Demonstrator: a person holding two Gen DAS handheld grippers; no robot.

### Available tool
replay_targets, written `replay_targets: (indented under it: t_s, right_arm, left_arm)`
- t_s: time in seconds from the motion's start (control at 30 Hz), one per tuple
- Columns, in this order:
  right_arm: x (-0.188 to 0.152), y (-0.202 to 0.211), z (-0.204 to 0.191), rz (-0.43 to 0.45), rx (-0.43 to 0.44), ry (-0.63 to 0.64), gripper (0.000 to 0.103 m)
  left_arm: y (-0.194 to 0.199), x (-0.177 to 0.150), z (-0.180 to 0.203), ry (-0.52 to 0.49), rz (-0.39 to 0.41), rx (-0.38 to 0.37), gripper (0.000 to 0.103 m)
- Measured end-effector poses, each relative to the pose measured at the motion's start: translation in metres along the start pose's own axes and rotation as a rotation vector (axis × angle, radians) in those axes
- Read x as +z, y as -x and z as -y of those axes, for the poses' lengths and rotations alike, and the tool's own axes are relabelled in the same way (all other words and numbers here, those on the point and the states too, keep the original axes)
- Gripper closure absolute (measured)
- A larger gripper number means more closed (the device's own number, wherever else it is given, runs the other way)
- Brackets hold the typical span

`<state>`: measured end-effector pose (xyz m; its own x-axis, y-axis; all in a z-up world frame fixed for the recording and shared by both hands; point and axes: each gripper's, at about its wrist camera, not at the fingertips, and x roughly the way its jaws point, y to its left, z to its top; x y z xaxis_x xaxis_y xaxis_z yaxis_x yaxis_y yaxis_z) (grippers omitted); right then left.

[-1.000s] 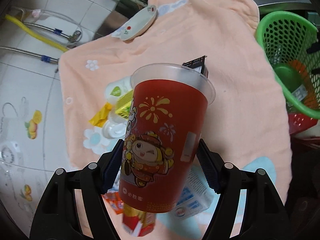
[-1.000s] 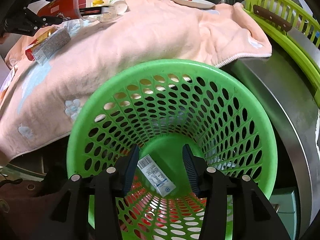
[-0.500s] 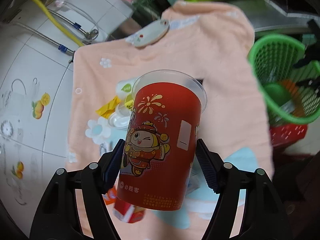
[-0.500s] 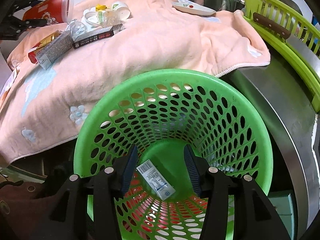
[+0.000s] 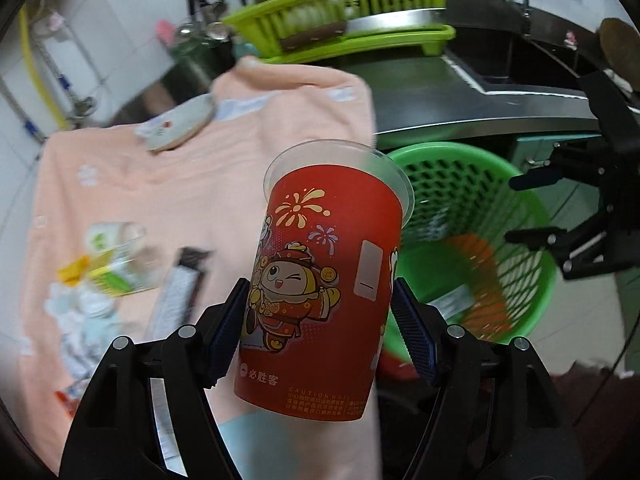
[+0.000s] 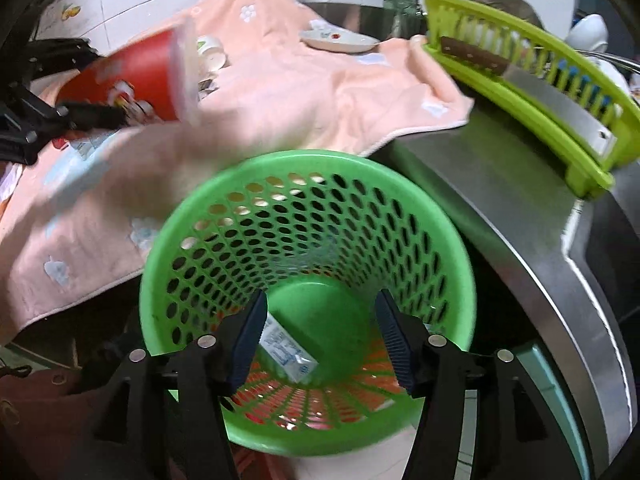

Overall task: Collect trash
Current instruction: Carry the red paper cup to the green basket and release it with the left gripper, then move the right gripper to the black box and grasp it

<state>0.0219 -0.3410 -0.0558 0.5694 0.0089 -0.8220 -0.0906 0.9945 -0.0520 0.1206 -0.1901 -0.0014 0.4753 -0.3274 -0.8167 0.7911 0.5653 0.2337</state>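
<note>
Cup: the tall red plastic cup with a cartoon print and clear rim [image 5: 324,280] is clamped between the left gripper [image 5: 320,332]'s blue pads, held in the air past the towel's right edge.
Change: a second ago it hung over the peach towel [image 5: 192,184]; now it has swung toward the green perforated plastic basket [image 5: 532,216], so the drop looks close.
Basket: it stands beside the steel bench edge, a small white labelled packet [image 6: 286,348] already inside.
Right gripper [image 6: 320,340]: jaws apart and empty, above the basket, slightly wider than before.
Left behind: a dark flat box [image 5: 180,288] and small wrappers [image 5: 104,272] near the towel's left edge, uncollected.
</note>
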Motion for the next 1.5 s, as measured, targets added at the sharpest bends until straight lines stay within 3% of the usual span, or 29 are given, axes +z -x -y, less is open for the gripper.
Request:
replay_targets:
  t_s: [0.17, 0.37, 0.5, 0.57, 0.63, 0.8, 1.1, 1.5]
  right_arm:
    - [-0.01, 0.009, 0.013, 0.012, -0.02, -0.041, 0.042]
    - [-0.02, 0.015, 0.024, 0.017, -0.043, -0.072, 0.041]
    - [-0.019, 0.016, 0.024, 0.025, -0.039, -0.074, 0.041]
    - [-0.016, 0.017, 0.023, 0.03, -0.034, -0.068, 0.041]
    - [-0.011, 0.016, 0.02, 0.037, -0.024, -0.058, 0.041]
    - [0.008, 0.019, 0.005, 0.066, 0.002, -0.006, 0.035]
    - [0.064, 0.01, -0.043, 0.106, 0.095, 0.158, 0.034]
    - [0.132, -0.016, -0.109, 0.105, 0.227, 0.418, 0.028]
  left_arm:
    - [-0.033, 0.005, 0.03, 0.029, -0.013, -0.073, 0.033]
    - [-0.051, 0.005, 0.05, 0.038, -0.015, -0.094, 0.031]
    - [-0.045, 0.006, 0.053, 0.052, 0.018, -0.089, 0.015]
    - [-0.036, 0.005, 0.05, 0.062, 0.042, -0.076, 0.012]
    - [-0.026, 0.003, 0.042, 0.084, 0.058, -0.056, 0.007]
    - [-0.001, -0.007, 0.012, 0.159, 0.073, 0.018, 0.006]
    - [0.047, -0.039, -0.049, 0.285, 0.103, 0.143, 0.005]
    - [0.084, -0.105, -0.128, 0.377, 0.059, 0.342, 0.005]
